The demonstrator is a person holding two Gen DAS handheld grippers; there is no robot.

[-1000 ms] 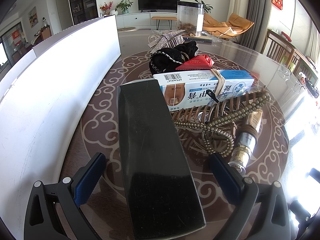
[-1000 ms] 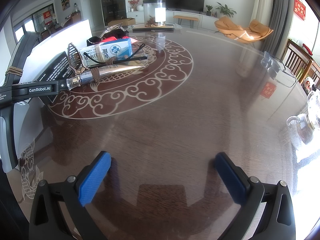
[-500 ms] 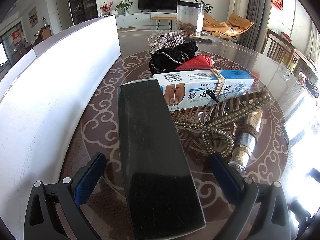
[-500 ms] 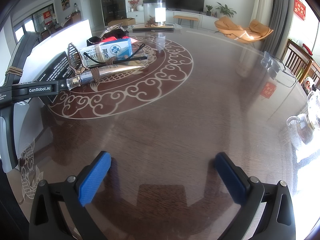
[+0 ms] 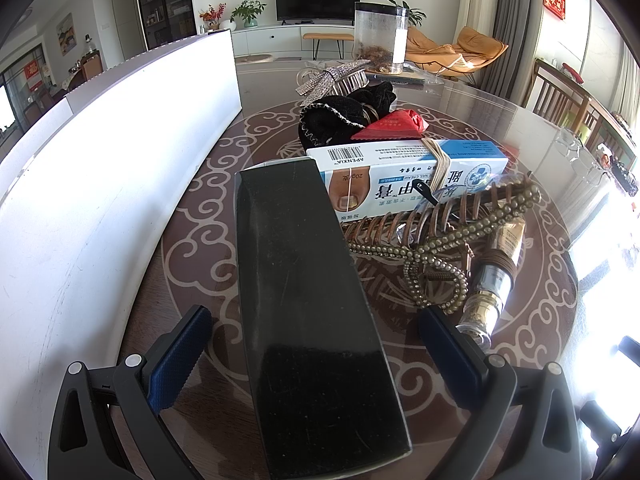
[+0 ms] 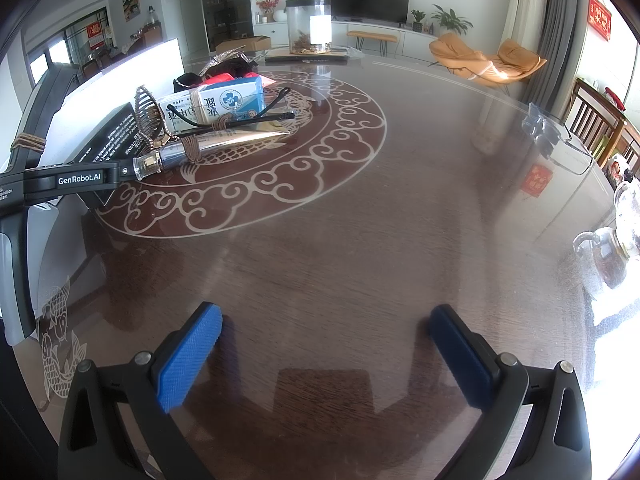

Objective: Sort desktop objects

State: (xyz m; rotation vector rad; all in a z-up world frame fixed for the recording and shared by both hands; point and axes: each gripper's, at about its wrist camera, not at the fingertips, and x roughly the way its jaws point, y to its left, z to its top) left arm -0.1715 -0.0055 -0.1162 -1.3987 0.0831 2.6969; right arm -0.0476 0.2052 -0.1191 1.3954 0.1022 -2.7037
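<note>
Straddling a long black box (image 5: 308, 304), the left gripper (image 5: 312, 344) has its jaws spread wide; both blue pads (image 5: 176, 356) stand clear of the box sides, no contact visible. The box lies flat on the table (image 5: 192, 264), running from near to far between the fingers.

Remaining desktop objects cluster at the far end and right of the black box:
- white-and-blue cream carton (image 5: 408, 172), lying across the far end of the box, a rubber band around its middle
- beaded hair comb (image 5: 440, 232), just right of the box, in front of the carton, tines up
- metallic tube (image 5: 496, 276) with a clear cap, right of the comb, cap pointing near; brown cord wrapped at its neck
- black fabric item (image 5: 344, 120) beyond the carton, a red packet (image 5: 392, 126) resting against it
- rhinestone hair clip (image 5: 332, 78) further back
- clear plastic jar (image 5: 380, 36) at the far edge, contents brownish

A tall white panel (image 5: 100, 168) runs along the left side of the table, close beside the box.

The right gripper (image 6: 324, 344) hangs over a bare stretch of dark wood, well apart from the cluster, jaws spread, nothing between them. From the right wrist view the cluster sits far left: carton (image 6: 224, 102), tube (image 6: 216, 146), black-framed glasses (image 6: 240, 116) lying on the tube and against the carton. A glass teapot (image 6: 612, 252) stands at the right edge of the table. Part of the left gripper's black body, marked GenRobot.AI, enters at left.
</note>
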